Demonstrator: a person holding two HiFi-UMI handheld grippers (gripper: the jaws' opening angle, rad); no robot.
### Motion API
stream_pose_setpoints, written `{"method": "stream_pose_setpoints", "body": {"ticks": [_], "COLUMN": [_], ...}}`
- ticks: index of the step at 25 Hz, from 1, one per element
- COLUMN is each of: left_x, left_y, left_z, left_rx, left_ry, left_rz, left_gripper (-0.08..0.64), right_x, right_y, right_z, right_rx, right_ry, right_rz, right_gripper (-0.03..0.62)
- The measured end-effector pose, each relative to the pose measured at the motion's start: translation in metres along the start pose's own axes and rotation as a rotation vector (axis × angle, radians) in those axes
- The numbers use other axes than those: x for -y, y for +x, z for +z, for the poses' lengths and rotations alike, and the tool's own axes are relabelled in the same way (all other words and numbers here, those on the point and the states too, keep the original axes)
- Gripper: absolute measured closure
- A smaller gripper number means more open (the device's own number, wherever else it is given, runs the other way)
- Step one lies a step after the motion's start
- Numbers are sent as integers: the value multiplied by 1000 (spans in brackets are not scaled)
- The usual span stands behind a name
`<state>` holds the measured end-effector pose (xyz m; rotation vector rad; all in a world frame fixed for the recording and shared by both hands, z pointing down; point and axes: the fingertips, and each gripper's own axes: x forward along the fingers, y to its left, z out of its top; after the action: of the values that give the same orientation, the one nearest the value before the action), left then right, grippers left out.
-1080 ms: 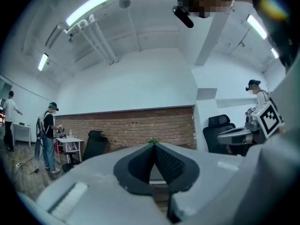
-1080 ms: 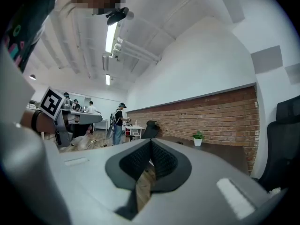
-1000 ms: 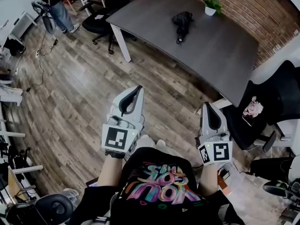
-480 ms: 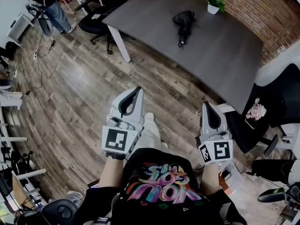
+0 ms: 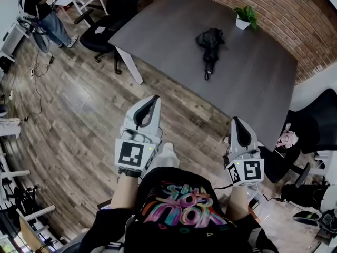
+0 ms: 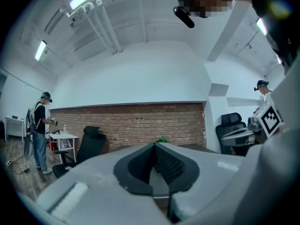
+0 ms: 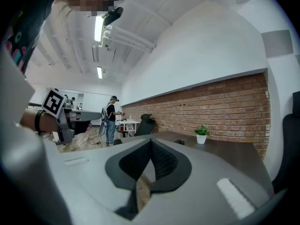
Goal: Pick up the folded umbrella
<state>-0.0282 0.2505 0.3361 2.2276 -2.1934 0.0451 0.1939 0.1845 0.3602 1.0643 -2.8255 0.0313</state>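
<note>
Head view, looking steeply down. The folded umbrella [image 5: 209, 41], black, lies on the dark grey table [image 5: 253, 83] towards its far side, just short of a small potted plant [image 5: 246, 18]. Its bunched canopy [image 5: 210, 36] points towards the brick wall and its slim handle end [image 5: 207, 76] towards the person. Both tools hang over the wooden floor [image 5: 79, 109], well apart from the umbrella. The left gripper [image 5: 153, 99] and the right gripper [image 5: 235, 121] each have their jaws pressed together, tips meeting, with nothing between them. The umbrella is probably light. Its loose fabric looks soft and slippery and would likely shift under the pads, while the shaft and folded ribs inside should be stiff. The firmest hold is judged to be across the body where the canopy narrows towards the handle, with the jaws spread first and closed square to the shaft.
</note>
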Motion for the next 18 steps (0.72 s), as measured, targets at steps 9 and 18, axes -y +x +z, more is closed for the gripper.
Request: {"method": "stream_pose_setpoints", "body": {"ticks": [9, 18], "left_x": [-52, -71], "left_y": [50, 63], "left_z": [1, -7], "left_rx": [27, 11], "left_ry": [17, 6], "left_rz": [-44, -63], "left_gripper": [558, 558], "right_x": [-5, -9], "right_y": [63, 85], "right_z": [0, 3], "right_rx": [-6, -21], "right_ry": [-11, 7], "right_rz": [-29, -65], "right_gripper": [592, 592]}}
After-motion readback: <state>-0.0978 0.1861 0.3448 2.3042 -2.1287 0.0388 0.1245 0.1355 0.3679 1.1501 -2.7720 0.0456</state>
